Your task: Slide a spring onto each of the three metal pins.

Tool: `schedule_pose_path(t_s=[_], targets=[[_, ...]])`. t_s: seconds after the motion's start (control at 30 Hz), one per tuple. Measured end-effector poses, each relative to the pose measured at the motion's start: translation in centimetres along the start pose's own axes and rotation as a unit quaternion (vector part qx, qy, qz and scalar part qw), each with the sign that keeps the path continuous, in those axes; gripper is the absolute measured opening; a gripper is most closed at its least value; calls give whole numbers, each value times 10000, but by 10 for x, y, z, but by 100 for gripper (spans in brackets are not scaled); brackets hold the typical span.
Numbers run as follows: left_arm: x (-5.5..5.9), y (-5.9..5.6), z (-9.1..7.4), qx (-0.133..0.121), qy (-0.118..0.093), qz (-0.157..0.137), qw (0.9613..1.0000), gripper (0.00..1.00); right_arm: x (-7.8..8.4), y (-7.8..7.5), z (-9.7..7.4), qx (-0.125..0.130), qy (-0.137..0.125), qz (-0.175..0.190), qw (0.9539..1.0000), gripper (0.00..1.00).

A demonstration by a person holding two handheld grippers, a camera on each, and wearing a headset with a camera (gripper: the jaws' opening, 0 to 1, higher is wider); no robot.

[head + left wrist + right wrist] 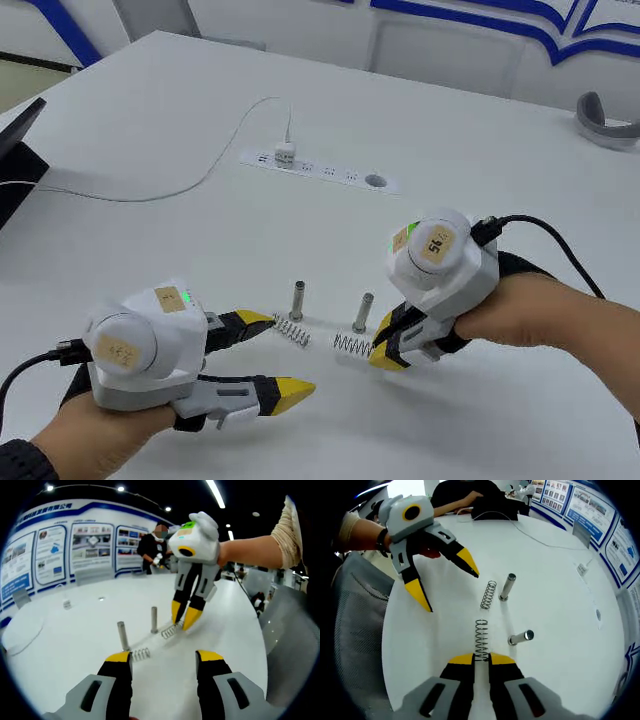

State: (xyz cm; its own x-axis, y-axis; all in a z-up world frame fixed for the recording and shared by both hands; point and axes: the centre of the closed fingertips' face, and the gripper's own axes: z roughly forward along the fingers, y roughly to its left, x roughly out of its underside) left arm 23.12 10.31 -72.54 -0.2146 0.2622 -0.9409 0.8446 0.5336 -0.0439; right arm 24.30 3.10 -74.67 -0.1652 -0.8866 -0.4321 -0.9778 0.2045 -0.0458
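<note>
Right gripper (481, 658) pinches one spring (480, 639) — left gripper (165, 655) (jaws apart) hovers.

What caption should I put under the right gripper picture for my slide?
The right gripper pinches one spring beside two metal pins; the open left gripper is near a second spring.

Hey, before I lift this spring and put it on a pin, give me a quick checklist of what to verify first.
1. Right gripper holding the held spring: ok, jaws shut on its near end.
2. Held spring lined up above a pin: not ok, it lies flat beside the near pin.
3. Pins upright and bare: ok, near pin and far pin both stand without springs.
4. Left gripper ready for the second spring: ok, jaws open, spring by one tip.
5. All three pins found: cannot tell, I count two.
</note>
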Motion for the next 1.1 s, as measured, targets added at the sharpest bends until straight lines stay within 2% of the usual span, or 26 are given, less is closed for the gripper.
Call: schedule_pose_path(t_s=[0.17,0.37,0.7,1.1], targets=[[-3,-5,1,83,-26,84,9999,45,-4,3,-4,-38,-40,-143,9999,12],[-5,-10,4,164,-28,167,9997,42,-9,7,-7,-75,-80,-321,9994,12],[-13,-19,8,314,-75,308,9990,34,-20,21,-9,-301,-128,-777,9964,12],[-9,-34,12,525,21,491,9974,29,-27,31,-10,-476,-164,-1126,9924,12]])
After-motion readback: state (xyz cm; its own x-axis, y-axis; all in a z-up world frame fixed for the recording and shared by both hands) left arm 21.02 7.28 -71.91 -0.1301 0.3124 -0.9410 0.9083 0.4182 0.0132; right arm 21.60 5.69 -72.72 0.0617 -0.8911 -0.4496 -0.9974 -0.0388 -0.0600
